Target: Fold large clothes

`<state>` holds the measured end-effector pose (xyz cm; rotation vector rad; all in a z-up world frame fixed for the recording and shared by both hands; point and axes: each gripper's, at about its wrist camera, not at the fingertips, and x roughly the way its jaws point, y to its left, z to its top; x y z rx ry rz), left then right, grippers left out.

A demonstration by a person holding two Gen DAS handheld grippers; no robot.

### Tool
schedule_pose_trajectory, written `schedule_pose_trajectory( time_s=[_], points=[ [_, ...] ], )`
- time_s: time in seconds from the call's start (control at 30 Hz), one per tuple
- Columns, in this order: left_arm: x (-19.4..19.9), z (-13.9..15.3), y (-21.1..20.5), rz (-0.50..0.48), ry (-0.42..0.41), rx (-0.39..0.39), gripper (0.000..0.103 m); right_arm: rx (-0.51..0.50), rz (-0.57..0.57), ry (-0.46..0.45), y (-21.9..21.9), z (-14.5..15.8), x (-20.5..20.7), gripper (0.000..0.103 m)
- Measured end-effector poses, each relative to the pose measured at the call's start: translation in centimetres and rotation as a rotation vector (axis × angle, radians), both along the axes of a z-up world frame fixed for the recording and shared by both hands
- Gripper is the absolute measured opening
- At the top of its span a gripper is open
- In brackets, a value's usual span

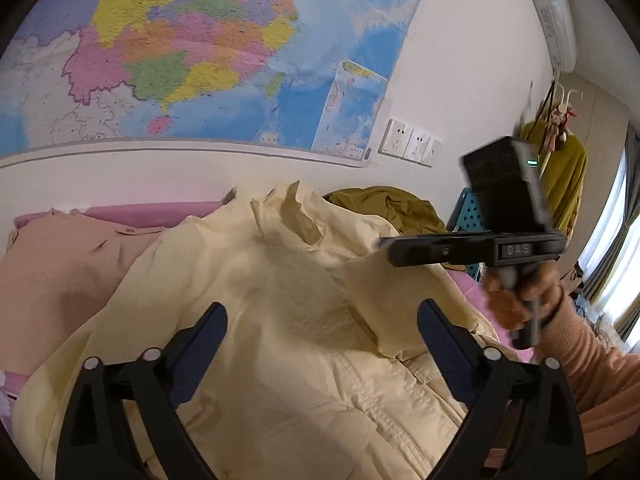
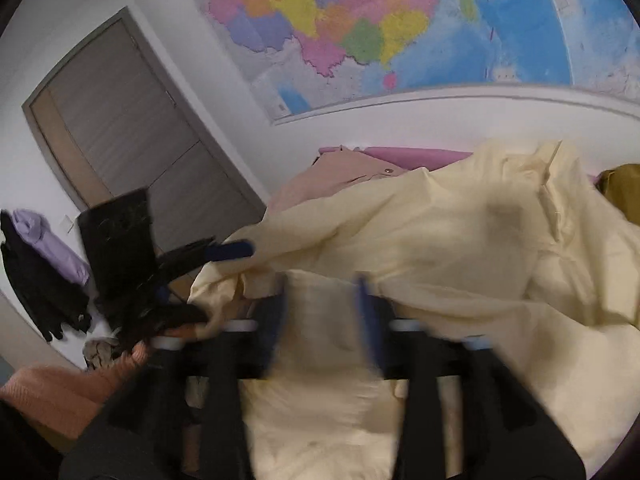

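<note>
On pink bed: cream jacket [image 1: 288, 320] | L gripper [image 1: 322, 340] jaws apart | R gripper [image 2: 320, 320] blurred

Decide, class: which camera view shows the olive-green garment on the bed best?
The left wrist view: the olive-green garment lies crumpled in plain sight behind the cream jacket. The right wrist view catches only a sliver at its right edge.

Cream-yellow jacket [image 1: 288, 320], pink bedsheet [image 1: 160, 212], multicoloured map [image 1: 180, 48]
</note>
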<state>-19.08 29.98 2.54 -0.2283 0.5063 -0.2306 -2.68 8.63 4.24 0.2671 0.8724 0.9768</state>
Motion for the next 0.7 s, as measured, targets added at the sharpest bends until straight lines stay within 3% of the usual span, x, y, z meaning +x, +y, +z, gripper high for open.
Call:
schedule_pose_trajectory(
  time_s=[0.1, 0.2, 0.3, 0.43, 0.47, 0.53, 0.6, 0.63, 0.67, 0.7],
  points=[
    [0.4, -0.9, -0.2, -0.016, 0.043, 0.030, 0.094, 0.036, -0.036, 0.001, -1.5, -0.2, 0.0, 0.053],
    [1.7, -2.7, -0.6, -0.056, 0.112, 0.056, 0.096, 0.023, -0.168, 0.003, -6.5, -1.1, -0.1, 0.057],
    [3.8, -4.9, -1.1, -0.016, 0.191, 0.161, 0.096, -0.083, -0.403, 0.016, -14.1, -3.6, 0.2, 0.063],
    [7.1, -8.1, -1.1, -0.027, 0.344, 0.184, 0.094, -0.158, -0.643, 0.080, -22.0, -7.3, 0.3, 0.070],
    [7.7, -8.6, -1.3, -0.024, 0.374, 0.197, 0.091, -0.183, -0.689, 0.100, -23.6, -8.4, 0.3, 0.071],
    [9.1, -9.6, -1.5, -0.012, 0.435, 0.223, 0.072, -0.183, -0.710, 0.172, -25.4, -10.6, 0.5, 0.071],
    [10.2, -10.3, -1.7, -0.002, 0.480, 0.243, 0.055, -0.142, -0.680, 0.236, -26.1, -12.8, 0.9, 0.071],
    [10.5, -10.4, -1.8, 0.006, 0.489, 0.258, 0.052, -0.121, -0.661, 0.251, -25.9, -13.6, 1.0, 0.070],
    [10.6, -10.4, -1.8, 0.008, 0.491, 0.268, 0.047, -0.092, -0.630, 0.264, -25.6, -14.1, 1.2, 0.066],
    [10.8, -10.2, -1.9, 0.016, 0.487, 0.284, 0.042, -0.063, -0.587, 0.269, -25.0, -14.4, 1.5, 0.049]
  ],
)
